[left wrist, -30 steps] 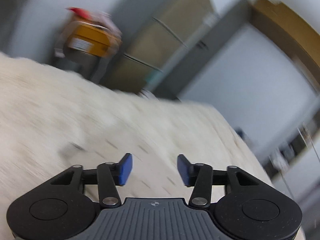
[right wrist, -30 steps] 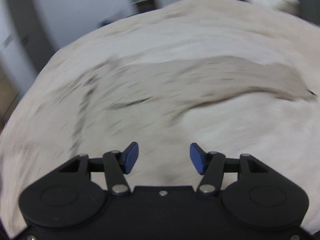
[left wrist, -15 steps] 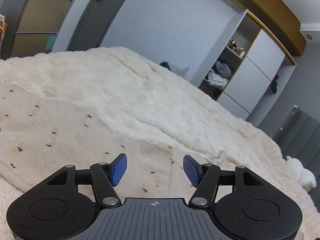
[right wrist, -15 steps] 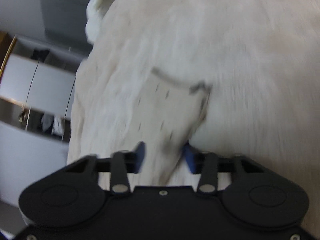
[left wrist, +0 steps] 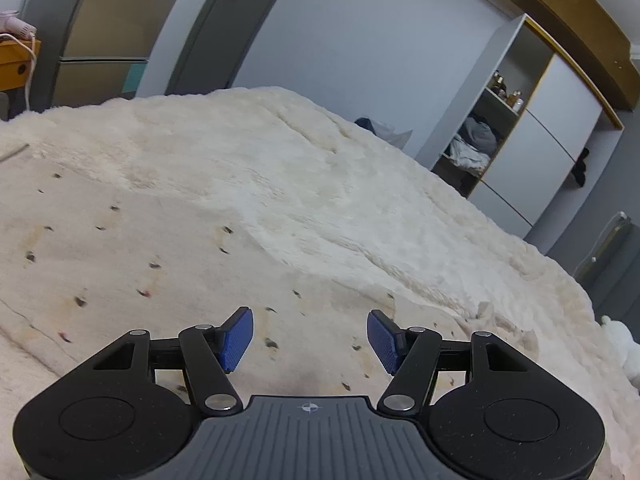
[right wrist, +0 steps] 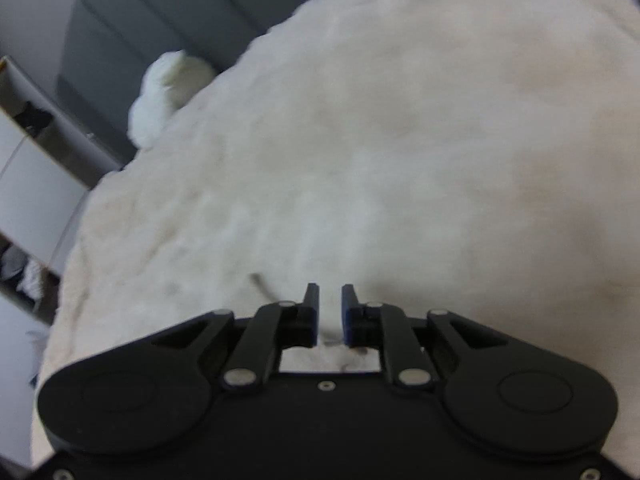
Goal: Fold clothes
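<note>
A cream garment (left wrist: pixel 132 264) with small dark and red specks lies flat on a fluffy white blanket (left wrist: pixel 304 168) covering a bed. My left gripper (left wrist: pixel 310 338) is open and hovers low over the garment, with the fabric under and between its blue pads. My right gripper (right wrist: pixel 330 312) has its fingers nearly together, with a thin edge of the cream garment (right wrist: pixel 332 354) between them down near the finger bases. A dark trim line (right wrist: pixel 260 282) of the garment shows just left of the right fingers. The rest of the garment is hidden in the right wrist view.
A white plush toy (right wrist: pixel 168 92) sits at the far edge of the bed by a grey padded headboard (right wrist: pixel 120 28). An open wardrobe shelf (left wrist: pixel 476 144) with clothes stands beyond the bed. A door (left wrist: pixel 224 24) and an orange box (left wrist: pixel 16 64) are at the back left.
My right gripper swung over the garment and its fingers closed on the fabric edge. My left gripper turned towards the wardrobe, lowered over the garment and stayed open.
</note>
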Demonstrator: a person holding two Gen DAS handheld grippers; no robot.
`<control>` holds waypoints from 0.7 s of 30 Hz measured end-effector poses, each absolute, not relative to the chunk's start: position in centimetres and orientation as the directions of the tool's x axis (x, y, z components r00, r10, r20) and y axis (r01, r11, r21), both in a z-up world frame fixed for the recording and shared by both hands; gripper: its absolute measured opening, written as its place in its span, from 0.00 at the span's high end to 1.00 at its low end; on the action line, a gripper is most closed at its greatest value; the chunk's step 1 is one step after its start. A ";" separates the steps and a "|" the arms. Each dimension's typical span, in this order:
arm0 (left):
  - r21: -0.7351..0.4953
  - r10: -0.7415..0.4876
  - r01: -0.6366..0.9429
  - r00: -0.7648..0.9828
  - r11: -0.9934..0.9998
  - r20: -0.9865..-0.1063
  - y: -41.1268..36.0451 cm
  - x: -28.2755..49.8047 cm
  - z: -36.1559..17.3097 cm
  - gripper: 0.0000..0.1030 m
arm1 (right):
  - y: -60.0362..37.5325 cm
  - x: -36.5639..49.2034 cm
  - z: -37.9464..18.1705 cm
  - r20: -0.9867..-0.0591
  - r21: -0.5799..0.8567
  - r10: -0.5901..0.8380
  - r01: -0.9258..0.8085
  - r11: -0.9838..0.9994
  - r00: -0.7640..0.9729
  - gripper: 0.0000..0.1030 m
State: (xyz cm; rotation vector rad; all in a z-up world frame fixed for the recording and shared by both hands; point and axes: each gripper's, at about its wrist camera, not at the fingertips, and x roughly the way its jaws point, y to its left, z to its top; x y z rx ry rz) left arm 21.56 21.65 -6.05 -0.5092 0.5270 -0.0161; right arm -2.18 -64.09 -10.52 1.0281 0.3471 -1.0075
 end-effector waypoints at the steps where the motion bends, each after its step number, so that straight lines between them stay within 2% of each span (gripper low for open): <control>1: -0.471 -0.138 -0.120 0.868 0.874 -0.477 22.0 21.6 -5.9 0.39 | -63.9 -2.6 -10.5 -0.662 0.547 -0.527 0.824 0.145 0.533 0.88; 3: -0.478 -0.121 -0.142 0.871 0.867 -0.477 23.0 21.4 -5.6 0.38 | -63.2 -2.8 -10.1 -0.650 0.566 -0.495 0.802 0.192 0.577 0.84; 6: -0.502 -0.077 -0.204 0.872 0.841 -0.484 25.8 21.2 -5.1 0.36 | -59.2 -2.3 -8.7 -0.630 0.582 -0.402 0.747 0.321 0.664 0.67; 7: -0.503 -0.071 -0.214 0.870 0.837 -0.488 26.2 21.1 -5.0 0.34 | -57.5 -1.8 -8.3 -0.629 0.580 -0.363 0.726 0.370 0.688 0.62; 9: -0.499 -0.054 -0.239 0.862 0.833 -0.504 27.6 21.1 -4.8 0.28 | -53.5 -0.3 -7.3 -0.626 0.572 -0.289 0.678 0.461 0.724 0.60; 11: -0.484 -0.019 -0.288 0.845 0.826 -0.534 29.9 20.9 -4.7 0.24 | -49.2 1.3 -6.2 -0.622 0.559 -0.219 0.622 0.548 0.752 0.49; 16: -0.529 0.034 -0.404 0.817 0.746 -0.576 34.3 19.5 -5.7 0.23 | -37.1 6.5 -3.8 -0.611 0.495 -0.046 0.427 0.756 0.791 0.36; 21: -0.531 0.032 -0.432 0.797 0.728 -0.604 36.8 18.7 -6.4 0.20 | -25.0 11.6 -1.4 -0.616 0.415 0.130 0.180 0.892 0.777 0.35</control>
